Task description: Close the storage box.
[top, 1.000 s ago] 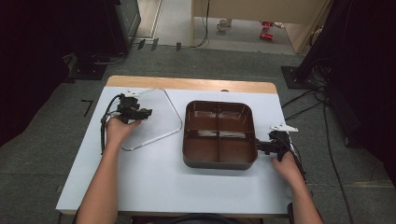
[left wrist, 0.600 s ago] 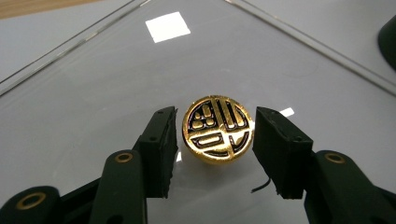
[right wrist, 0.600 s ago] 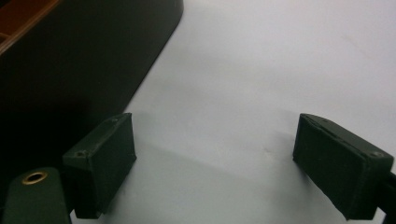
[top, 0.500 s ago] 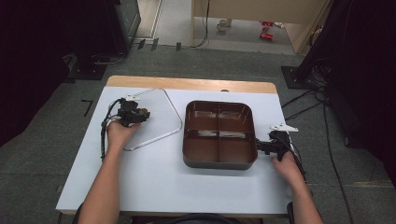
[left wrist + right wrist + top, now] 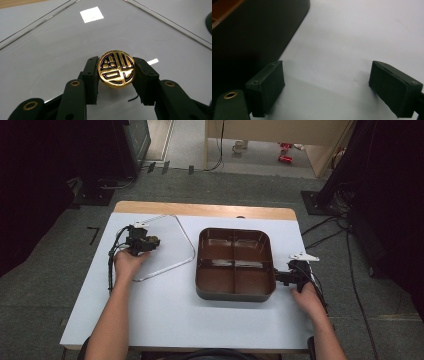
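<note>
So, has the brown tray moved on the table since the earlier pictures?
No. The tray sits in the same place as before, its far edge equally close to the table's wooden strip, and the right gripper beside its right edge.

Two grippers are at work here: the left gripper (image 5: pixel 150 242) at centre left of the high view, the right gripper (image 5: pixel 278 276) at lower right. One gold-and-black round token (image 5: pixel 116 69) sits mid-frame between two black jaws. One brown tray (image 5: pixel 235 292), split into four compartments. One clear lid (image 5: pixel 170 237), one white table (image 5: pixel 160 315). At the top, perhaps two red cans (image 5: pixel 286 151).
</note>
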`<state>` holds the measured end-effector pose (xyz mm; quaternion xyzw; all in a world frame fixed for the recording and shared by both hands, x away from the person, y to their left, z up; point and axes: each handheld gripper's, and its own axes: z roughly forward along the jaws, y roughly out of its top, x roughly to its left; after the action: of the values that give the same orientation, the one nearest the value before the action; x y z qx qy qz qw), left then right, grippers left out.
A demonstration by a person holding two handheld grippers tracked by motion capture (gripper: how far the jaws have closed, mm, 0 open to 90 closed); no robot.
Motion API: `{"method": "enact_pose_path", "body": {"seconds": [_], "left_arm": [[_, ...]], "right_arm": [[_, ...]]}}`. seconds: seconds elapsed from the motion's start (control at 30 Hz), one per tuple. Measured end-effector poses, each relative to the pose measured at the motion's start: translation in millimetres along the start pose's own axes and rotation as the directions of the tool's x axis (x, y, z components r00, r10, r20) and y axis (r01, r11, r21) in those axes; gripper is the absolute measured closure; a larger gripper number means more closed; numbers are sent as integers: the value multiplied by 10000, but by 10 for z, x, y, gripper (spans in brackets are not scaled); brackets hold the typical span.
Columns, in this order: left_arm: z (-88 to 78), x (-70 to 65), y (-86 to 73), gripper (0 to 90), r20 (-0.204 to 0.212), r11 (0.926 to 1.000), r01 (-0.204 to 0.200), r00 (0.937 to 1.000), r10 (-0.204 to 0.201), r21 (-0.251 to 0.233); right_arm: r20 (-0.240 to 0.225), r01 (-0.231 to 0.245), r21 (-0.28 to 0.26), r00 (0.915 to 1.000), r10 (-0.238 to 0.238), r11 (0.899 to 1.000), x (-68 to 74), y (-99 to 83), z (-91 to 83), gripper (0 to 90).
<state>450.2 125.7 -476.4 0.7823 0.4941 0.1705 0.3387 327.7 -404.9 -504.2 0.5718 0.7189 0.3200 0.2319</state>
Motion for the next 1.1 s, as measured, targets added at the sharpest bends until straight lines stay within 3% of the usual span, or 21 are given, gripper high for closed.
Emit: {"method": "enact_pose_path", "body": {"seconds": [0.37, 0.63, 0.9, 1.1], "left_arm": [[-105, -12, 41, 594, 254, 9998, 70, 9996, -75, 176], [-317, -41, 131, 595, 316, 9999, -144, 9994, 146, -48], [-478, -62, 190, 595, 520, 9994, 17, 9986, 1, -337], [-646, -169, 313, 595, 689, 9980, -168, 9974, 210, -616]], "right_arm": [[-4, -3, 2, 10000, 3, 10000, -1, 0, 0, 124], [-4, -3, 2, 10000, 3, 10000, -1, 0, 0, 124], [-5, -1, 3, 10000, 1, 10000, -1, 0, 0, 124], [-6, -3, 4, 10000, 3, 10000, -1, 0, 0, 124]]}}
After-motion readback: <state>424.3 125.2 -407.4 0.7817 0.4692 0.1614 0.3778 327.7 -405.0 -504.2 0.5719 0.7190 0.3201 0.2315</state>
